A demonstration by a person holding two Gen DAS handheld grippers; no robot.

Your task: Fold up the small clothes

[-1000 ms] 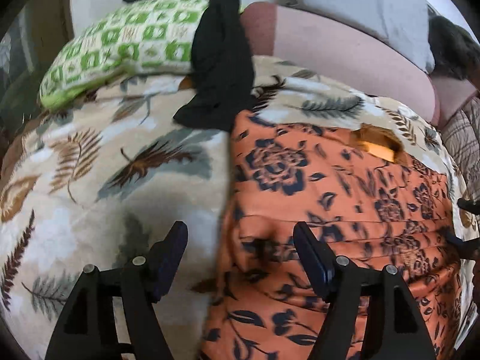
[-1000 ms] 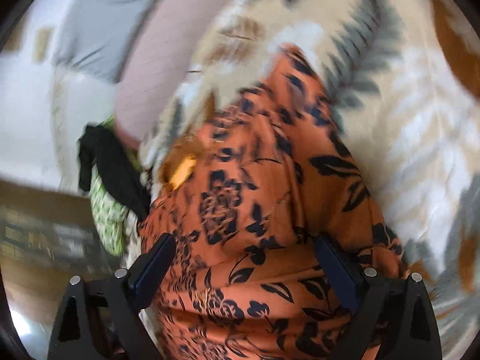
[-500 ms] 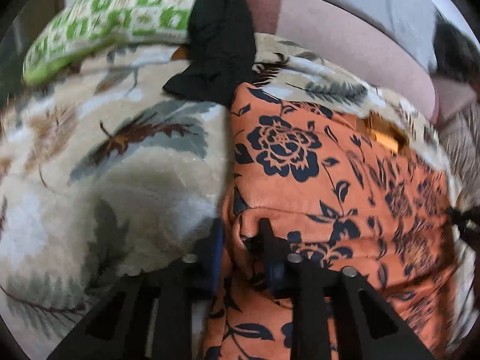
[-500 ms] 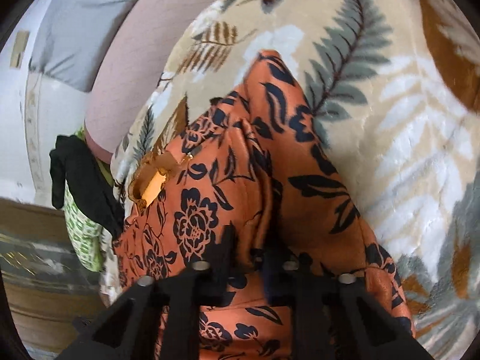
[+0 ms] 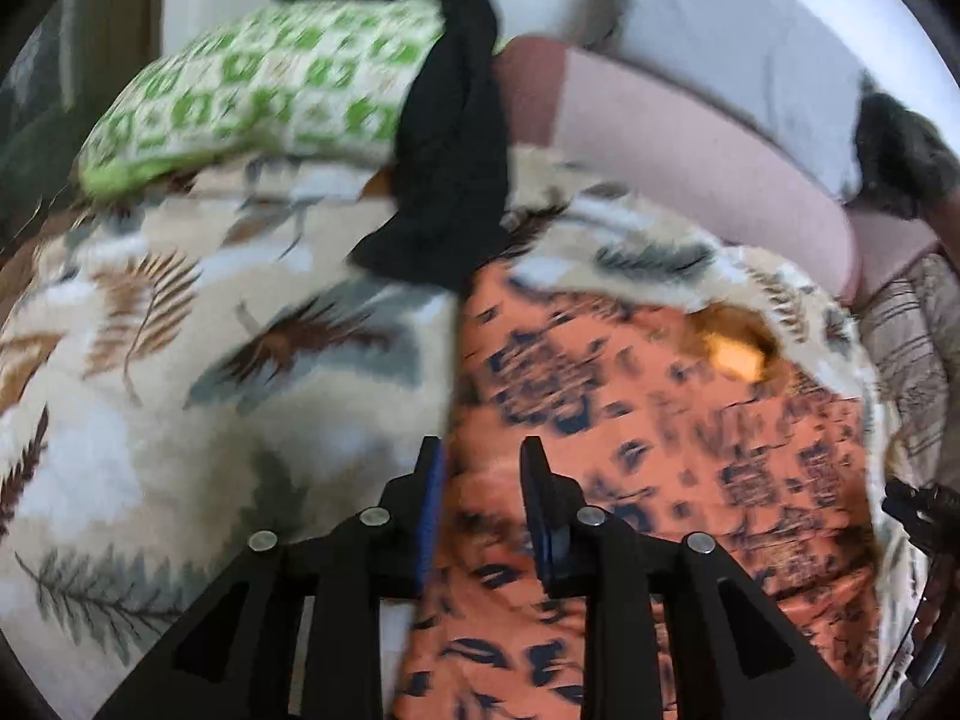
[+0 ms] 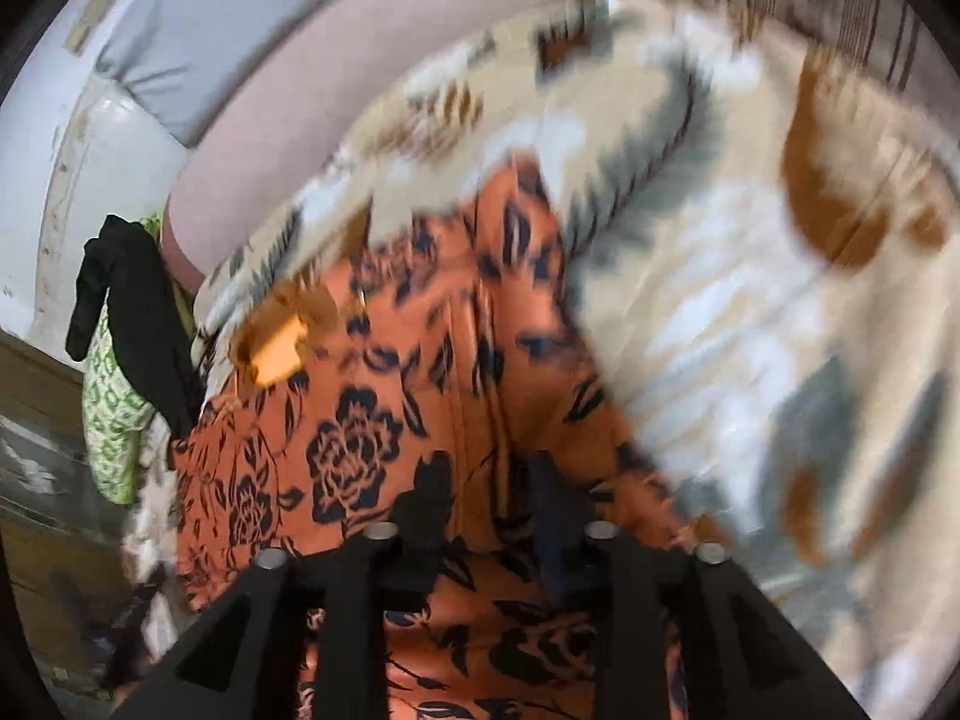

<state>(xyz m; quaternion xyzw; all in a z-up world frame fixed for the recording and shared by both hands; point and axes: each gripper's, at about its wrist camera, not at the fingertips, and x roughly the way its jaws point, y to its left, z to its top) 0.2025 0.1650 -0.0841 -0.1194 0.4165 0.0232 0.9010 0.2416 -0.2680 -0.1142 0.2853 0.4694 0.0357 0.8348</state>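
An orange garment with a dark flower print lies on a leaf-patterned blanket. A lighter orange patch shows near its far edge. My left gripper hovers at the garment's left edge. Its jaws are opening, with cloth showing in the gap and the pads apart from it. In the right wrist view the same garment runs up from my right gripper. Those jaws are opening too, over a soft ridge of fabric that the pads do not pinch. Both views are blurred.
A black garment drapes over a green and white pillow at the back. A pink bolster and grey bedding lie behind the blanket. The blanket spreads wide to the right of the garment.
Both grippers went from wide apart to pinched on the garment's near edge, and now their jaws have parted again. Both have lifted a little away from the cloth.
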